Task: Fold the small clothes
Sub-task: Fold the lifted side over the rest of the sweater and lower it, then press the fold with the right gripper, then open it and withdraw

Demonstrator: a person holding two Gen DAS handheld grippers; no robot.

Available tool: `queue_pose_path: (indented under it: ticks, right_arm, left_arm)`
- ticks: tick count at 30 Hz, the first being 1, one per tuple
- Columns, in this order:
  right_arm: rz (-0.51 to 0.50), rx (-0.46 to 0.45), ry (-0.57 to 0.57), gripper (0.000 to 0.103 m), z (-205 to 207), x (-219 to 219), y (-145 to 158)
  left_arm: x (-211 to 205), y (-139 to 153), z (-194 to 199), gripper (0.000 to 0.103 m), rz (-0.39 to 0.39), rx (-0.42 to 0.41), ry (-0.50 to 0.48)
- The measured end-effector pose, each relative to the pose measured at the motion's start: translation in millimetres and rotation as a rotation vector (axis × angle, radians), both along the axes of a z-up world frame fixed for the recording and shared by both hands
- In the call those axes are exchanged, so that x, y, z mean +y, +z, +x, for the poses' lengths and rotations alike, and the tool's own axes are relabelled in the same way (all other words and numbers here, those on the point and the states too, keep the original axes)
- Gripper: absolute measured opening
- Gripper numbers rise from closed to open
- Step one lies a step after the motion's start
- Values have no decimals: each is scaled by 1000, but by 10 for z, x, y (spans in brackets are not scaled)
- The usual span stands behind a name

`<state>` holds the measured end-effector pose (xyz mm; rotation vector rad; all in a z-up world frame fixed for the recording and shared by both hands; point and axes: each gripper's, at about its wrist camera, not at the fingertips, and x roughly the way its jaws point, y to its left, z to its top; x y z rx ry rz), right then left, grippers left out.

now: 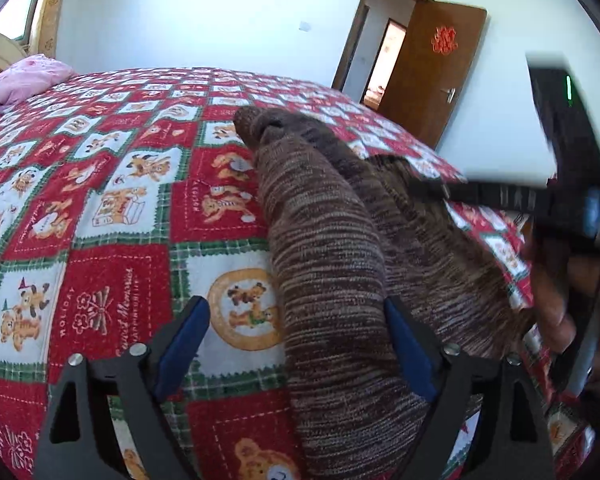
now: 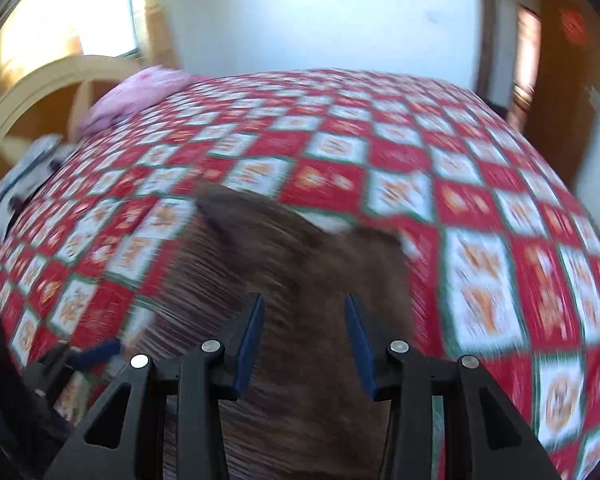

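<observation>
Two brown striped socks lie lengthwise on a red, white and green patchwork bedspread (image 1: 100, 200). One sock (image 1: 324, 240) runs up the middle of the left wrist view, and the second sock (image 1: 440, 248) lies beside it on the right, partly under it. My left gripper (image 1: 294, 304) stands wide open around the near end of the first sock, its left pad clear of the cloth. In the blurred right wrist view my right gripper (image 2: 303, 298) hangs open above the brown socks (image 2: 300, 248), with nothing pinched between its blue pads.
A pink pillow (image 1: 28, 76) lies at the bed's far left by a curved wooden headboard (image 2: 40, 92). An open brown door (image 1: 440, 68) stands behind the bed's far right corner. A hand (image 1: 560, 312) holds the blurred right gripper at the right edge.
</observation>
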<state>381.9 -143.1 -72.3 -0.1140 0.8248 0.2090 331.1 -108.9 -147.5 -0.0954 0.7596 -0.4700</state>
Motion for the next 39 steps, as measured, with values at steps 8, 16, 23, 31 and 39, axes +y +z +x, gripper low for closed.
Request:
queue_pose_path:
  ticks: [8, 16, 23, 31, 39]
  right_arm:
    - [-159, 57, 179, 43, 800, 986, 66]
    - [-361, 160, 188, 5, 1367, 1426, -189]
    - [-255, 159, 162, 15, 1519, 1369, -243]
    - [-32, 18, 90, 45, 866, 362, 219]
    - [-164, 163, 97, 45, 150, -47, -460]
  left_arm:
    - [-88, -51, 16, 90, 23, 13, -44]
    - [-42, -77, -23, 91, -2, 14, -53]
    - [-56, -80, -19, 95, -15, 19, -72]
    - [115, -63, 2, 95, -94, 16, -40]
    - [80, -72, -99, 102, 38, 33, 128]
